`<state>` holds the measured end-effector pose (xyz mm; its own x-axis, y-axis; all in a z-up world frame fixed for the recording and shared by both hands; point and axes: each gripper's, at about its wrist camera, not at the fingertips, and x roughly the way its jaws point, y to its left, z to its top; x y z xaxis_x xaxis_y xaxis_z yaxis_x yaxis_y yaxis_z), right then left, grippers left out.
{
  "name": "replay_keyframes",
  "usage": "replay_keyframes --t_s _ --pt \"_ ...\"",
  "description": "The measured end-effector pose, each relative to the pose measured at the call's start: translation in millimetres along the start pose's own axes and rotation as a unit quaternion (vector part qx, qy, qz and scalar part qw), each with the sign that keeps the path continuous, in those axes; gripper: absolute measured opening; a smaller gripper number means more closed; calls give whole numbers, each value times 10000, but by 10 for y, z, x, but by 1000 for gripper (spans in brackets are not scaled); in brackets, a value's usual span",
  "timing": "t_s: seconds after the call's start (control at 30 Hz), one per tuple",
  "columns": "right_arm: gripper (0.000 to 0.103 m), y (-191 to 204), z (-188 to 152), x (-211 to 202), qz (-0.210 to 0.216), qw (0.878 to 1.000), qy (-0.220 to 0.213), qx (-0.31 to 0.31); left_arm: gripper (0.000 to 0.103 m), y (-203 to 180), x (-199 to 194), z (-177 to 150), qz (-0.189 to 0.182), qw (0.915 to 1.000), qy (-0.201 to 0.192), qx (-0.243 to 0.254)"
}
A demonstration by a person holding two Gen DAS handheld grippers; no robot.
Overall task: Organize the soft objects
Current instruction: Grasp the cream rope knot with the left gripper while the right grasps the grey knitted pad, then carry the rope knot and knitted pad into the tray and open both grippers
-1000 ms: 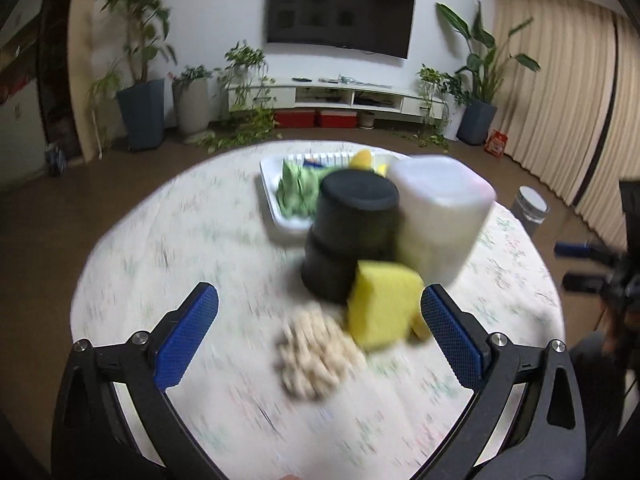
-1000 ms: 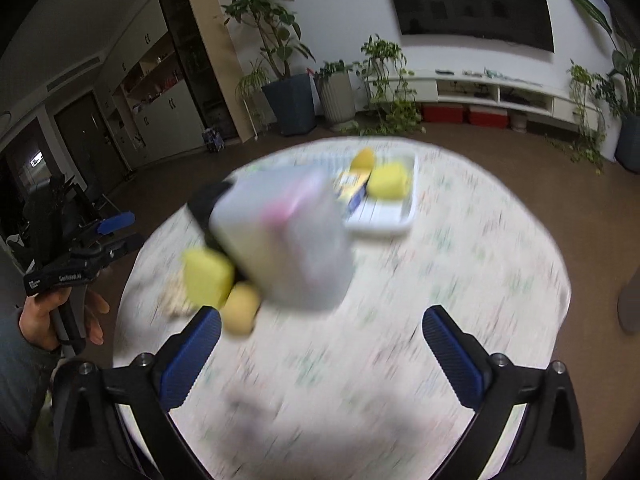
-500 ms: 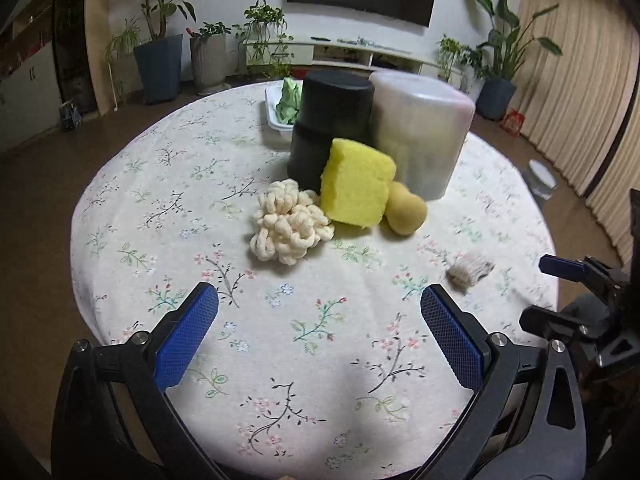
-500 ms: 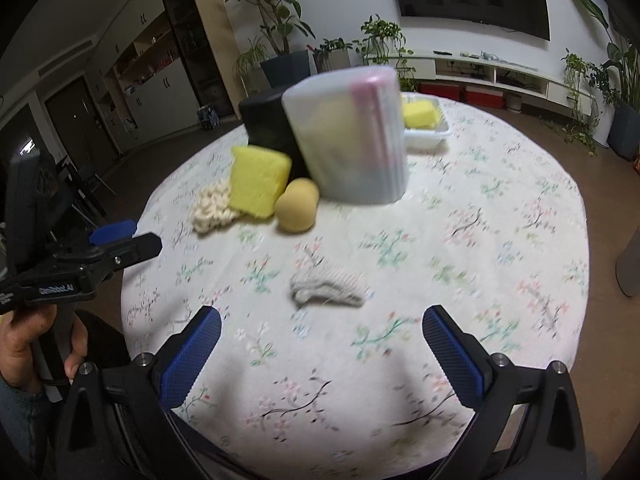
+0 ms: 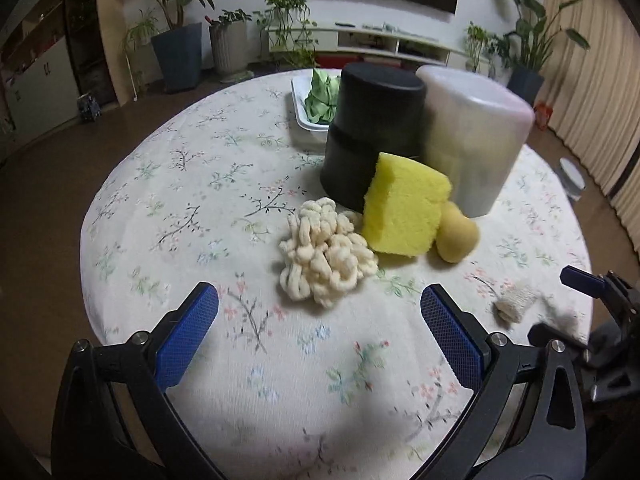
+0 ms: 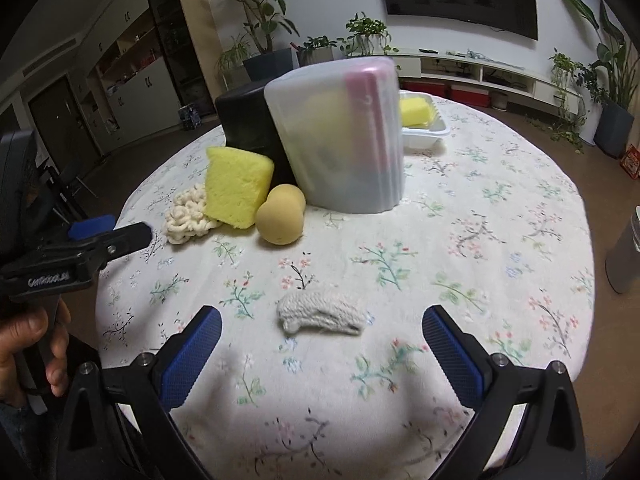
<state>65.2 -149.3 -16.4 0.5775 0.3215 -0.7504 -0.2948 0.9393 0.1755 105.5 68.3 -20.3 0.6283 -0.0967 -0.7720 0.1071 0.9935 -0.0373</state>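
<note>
The left tool hangs low over the near edge of the round desk with its two blue fingers spread wide and nothing between them. Just past its tips lies a cream knotted rope ball. Touching the ball on its far side is a yellow sponge block, which leans on a black round tub. A small tan squishy toy sits right beside the sponge, on the right. Next to the black tub stands a cloudy plastic tub, and the two look as if they touch. Behind them is a white tray with something green and crumpled in it.

The right tool is also spread wide and grips nothing. A little gray knitted piece lies flat on the flowered cloth just ahead of it, between the lines of its fingers but not touched by them. Farther off stand the sponge, the tan toy and the two tubs. Something pink shows through the cloudy tub's wall, but it is too blurry to tell what it is. A second yellow sponge rests in the white tray at the back. At the left edge of this view a hand holds the handle of the left tool.
</note>
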Motion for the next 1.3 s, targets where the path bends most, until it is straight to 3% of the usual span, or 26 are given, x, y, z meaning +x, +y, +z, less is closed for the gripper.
replay_keyframes --t_s 0.27,0.37,0.47,0.5,0.53,0.63,0.73,0.8,1.0,1.3 --pt "89 18 -40 311 -201 9993 244 -186 103 10 403 21 126 9984 529 151" --pt "84 23 -44 321 -383 9985 139 -356 103 56 503 10 77 9982 601 37" --pt "66 26 -37 308 -464 9978 69 -473 101 106 558 27 24 9984 562 -52" --pt "58 30 -35 304 -477 9976 54 -506 97 122 572 29 25 9985 547 -87" --pt "58 32 -45 296 -475 9974 46 -542 95 122 574 28 90 9987 504 -63" --pt "57 39 -83 269 -491 9969 -21 -616 74 114 553 42 188 9990 397 -19" --pt "56 33 -108 245 -493 9969 -65 -614 49 153 524 46 221 9992 301 -104" --pt "56 13 -118 222 -508 9970 -93 -584 26 200 487 37 190 9993 254 -220" --pt "56 -31 -126 125 -504 9972 -190 -509 16 267 440 -13 -25 9988 188 -452" --pt "56 -28 -158 46 -467 9974 -270 -482 13 240 199 -63 -216 9984 -219 -469"
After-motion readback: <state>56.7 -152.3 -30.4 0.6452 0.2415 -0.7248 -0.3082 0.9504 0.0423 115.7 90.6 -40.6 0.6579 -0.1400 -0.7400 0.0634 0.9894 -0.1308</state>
